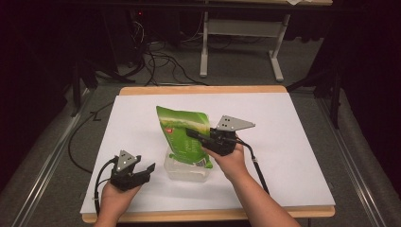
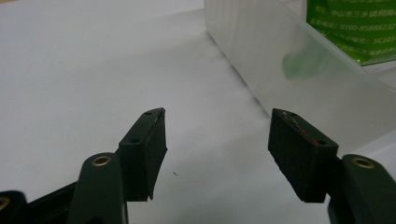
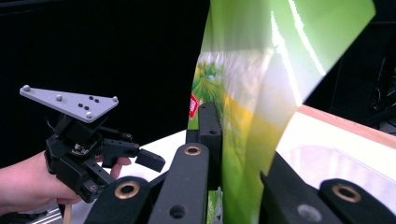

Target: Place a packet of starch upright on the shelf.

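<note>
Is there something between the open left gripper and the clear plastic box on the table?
Nothing visible. The left gripper rests open beside the clear box, with bare white table between them. The right gripper holds the green bag over the box.

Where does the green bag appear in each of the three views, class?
High view: green bag, centre, standing in the clear container.
Left gripper view: bag, top right, behind the container wall.
Right gripper view: bag, centre, in the right hand-held gripper.
Shared landmark: the container.

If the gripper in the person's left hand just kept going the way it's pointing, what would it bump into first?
Probably the clear plastic container: the open left gripper points at its near wall across bare white table.
</note>
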`<state>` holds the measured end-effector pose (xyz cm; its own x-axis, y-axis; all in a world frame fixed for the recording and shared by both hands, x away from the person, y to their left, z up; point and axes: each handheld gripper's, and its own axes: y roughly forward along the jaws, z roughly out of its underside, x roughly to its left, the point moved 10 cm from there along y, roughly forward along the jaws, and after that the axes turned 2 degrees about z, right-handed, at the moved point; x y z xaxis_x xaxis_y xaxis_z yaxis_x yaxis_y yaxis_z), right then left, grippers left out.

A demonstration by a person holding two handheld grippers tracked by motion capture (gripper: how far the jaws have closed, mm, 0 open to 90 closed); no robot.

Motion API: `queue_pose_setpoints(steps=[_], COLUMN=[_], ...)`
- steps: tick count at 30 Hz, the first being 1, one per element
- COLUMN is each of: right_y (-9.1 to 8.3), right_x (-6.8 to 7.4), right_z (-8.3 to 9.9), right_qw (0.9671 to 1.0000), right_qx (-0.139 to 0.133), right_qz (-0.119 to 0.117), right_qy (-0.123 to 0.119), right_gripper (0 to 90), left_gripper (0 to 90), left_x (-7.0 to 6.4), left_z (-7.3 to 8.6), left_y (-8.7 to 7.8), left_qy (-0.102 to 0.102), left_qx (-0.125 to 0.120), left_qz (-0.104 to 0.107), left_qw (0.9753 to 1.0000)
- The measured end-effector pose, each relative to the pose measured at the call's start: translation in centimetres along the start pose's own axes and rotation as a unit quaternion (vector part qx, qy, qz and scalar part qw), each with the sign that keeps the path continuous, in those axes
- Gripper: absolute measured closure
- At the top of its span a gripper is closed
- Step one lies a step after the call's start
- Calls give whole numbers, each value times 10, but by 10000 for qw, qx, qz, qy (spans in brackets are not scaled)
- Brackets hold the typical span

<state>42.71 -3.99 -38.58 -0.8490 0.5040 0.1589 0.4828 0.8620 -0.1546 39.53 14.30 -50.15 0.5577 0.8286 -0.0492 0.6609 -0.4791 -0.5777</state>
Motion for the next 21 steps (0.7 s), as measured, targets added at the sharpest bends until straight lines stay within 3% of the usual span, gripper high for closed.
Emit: queue_pose_setpoints(steps=[13, 14, 21], right_y=[-1, -1, -3], right_x=[3, 8, 12], right_z=[2, 1, -6], right_qw=[10000, 9998, 9987], right_qx=[-14, -30, -136], right_qz=[-65, -202, -485], right_qy=[27, 8, -23], right_gripper=[900, 900, 900], left_gripper=[376, 376, 376], left_x=[-1, 0, 0], left_z=[0, 1, 1], left_y=[0, 1, 1], left_qy=[9, 5, 6], left_qx=[17, 24, 23], left_qz=[11, 10, -11], left_qw=[10000, 10000, 10000])
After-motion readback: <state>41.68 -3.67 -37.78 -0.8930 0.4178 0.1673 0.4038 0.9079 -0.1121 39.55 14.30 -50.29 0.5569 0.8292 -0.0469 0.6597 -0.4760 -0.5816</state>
